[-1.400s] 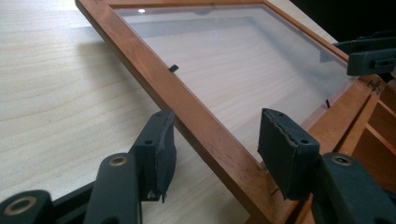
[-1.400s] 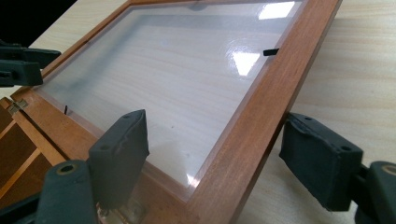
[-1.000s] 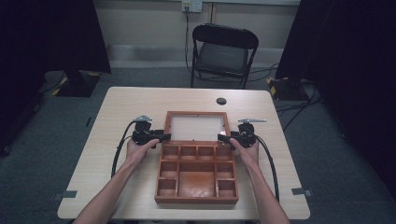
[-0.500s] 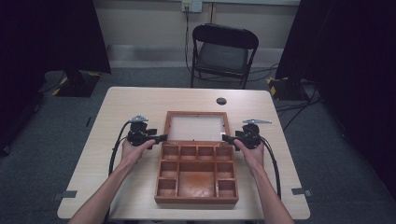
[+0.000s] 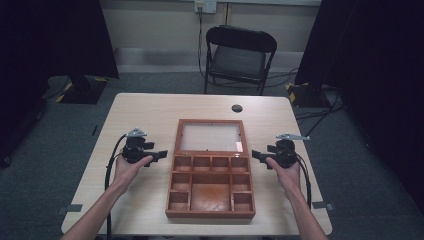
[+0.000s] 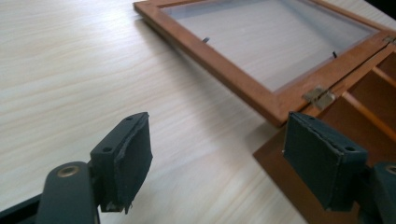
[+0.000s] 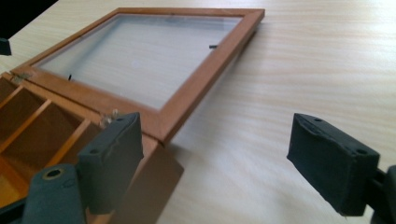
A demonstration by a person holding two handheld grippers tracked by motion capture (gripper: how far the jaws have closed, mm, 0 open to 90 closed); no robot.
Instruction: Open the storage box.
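- The table [image 5: 150,112] is taking up the middle of the high view, pale wood grain, with grey floor lying all around it.
- A black folding chair [image 5: 239,57] is standing on the floor at 12 o'clock from the table, facing it.
- The wooden box [image 5: 210,187] is sitting at the table's centre, toward the near edge, divided into small compartments around one larger one.
- Its glazed lid [image 5: 210,136] is lying open and flat on the table at 12 o'clock from the box, hinged along the box's far edge; a brass hinge [image 6: 318,96] is showing in the left gripper view.
- The left gripper [image 5: 161,155] is sitting at 9 o'clock from the box, near but apart from it, jaws standing wide apart with nothing between them; its pads [image 6: 135,156] are framing bare table.
- The right gripper [image 5: 256,155] is sitting at 3 o'clock from the box, just beside its corner, jaws likewise spread and empty.
- A small dark round disc [image 5: 237,108] is lying at 12 o'clock from the lid, near the table's far edge.
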